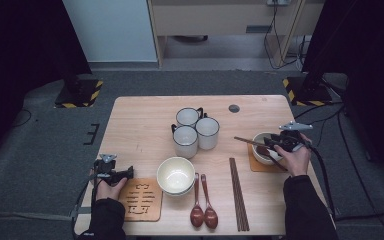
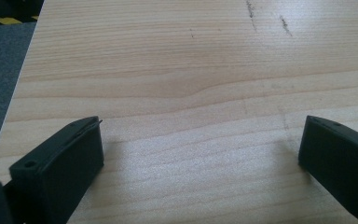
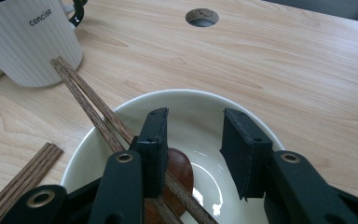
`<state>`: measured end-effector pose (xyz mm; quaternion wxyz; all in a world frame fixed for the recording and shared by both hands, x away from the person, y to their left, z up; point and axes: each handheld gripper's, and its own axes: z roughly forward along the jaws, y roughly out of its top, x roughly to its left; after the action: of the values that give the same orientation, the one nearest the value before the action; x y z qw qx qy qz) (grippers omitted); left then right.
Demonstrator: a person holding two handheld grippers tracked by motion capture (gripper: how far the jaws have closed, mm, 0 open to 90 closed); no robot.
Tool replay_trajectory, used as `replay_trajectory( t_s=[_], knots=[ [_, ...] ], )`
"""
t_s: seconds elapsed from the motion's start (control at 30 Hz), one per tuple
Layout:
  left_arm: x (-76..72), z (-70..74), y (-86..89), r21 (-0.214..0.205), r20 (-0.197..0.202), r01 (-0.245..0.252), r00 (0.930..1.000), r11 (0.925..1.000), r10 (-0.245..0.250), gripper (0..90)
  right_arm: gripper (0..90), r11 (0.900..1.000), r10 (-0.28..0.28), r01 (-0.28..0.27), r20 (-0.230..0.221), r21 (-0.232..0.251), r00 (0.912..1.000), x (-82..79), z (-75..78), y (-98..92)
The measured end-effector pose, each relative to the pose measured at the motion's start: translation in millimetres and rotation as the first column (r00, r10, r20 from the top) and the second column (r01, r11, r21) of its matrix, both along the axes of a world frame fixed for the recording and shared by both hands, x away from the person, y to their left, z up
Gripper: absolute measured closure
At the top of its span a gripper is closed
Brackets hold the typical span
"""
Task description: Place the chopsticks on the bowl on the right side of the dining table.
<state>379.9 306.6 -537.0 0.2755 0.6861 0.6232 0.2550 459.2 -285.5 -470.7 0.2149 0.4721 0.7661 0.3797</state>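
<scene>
Right gripper (image 3: 193, 154) sits above a white bowl (image 3: 261, 128), jaws apart with nothing pressed between them. A pair of chopsticks (image 3: 91, 105) crosses the bowl's left rim, passing under the left jaw and over a brown spoon (image 3: 179, 170) inside. A white mug (image 3: 23, 39) stands far left.

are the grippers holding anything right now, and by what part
Nothing is held. The left gripper stands open over bare table. The right gripper is open above the bowl; the chopsticks and spoon lie outside its gap.
</scene>
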Motion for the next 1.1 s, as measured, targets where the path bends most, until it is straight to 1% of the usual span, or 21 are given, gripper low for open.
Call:
replay_trajectory(
  t_s=[0.53, 0.67, 0.87, 1.03, 1.1],
  knots=[
    [0.0, 0.0, 0.0, 0.0, 0.0, 0.0, 1.0, 1.0, 0.0, 0.0, 61.1, 0.999, 0.044, -0.043, -0.026, 0.006, 0.9987, -3.2, 1.0, 0.7],
    [0.0, 0.0, 0.0, 0.0, 0.0, 0.0, 1.0, 1.0, 0.0, 0.0, 60.6, 0.9984, 0.057, -0.057, -0.022, -0.003, 0.9981, -3.9, 0.9, 0.6],
    [0.0, 0.0, 0.0, 0.0, 0.0, 0.0, 1.0, 1.0, 0.0, 0.0, 59.5, 0.9977, 0.067, -0.067, -0.031, -0.009, 0.9973, -4.4, 1.2, 1.6],
    [0.0, 0.0, 0.0, 0.0, 0.0, 0.0, 1.0, 1.0, 0.0, 0.0, 58.6, 0.9977, 0.067, -0.067, -0.028, -0.008, 0.9974, -4.5, 2.6, 1.1],
    [0.0, 0.0, 0.0, 0.0, 0.0, 0.0, 1.0, 1.0, 0.0, 0.0, 58.2, 0.9979, 0.065, -0.065, -0.015, -0.001, 0.9978, -5.5, 5.2, 0.1]
  ],
)
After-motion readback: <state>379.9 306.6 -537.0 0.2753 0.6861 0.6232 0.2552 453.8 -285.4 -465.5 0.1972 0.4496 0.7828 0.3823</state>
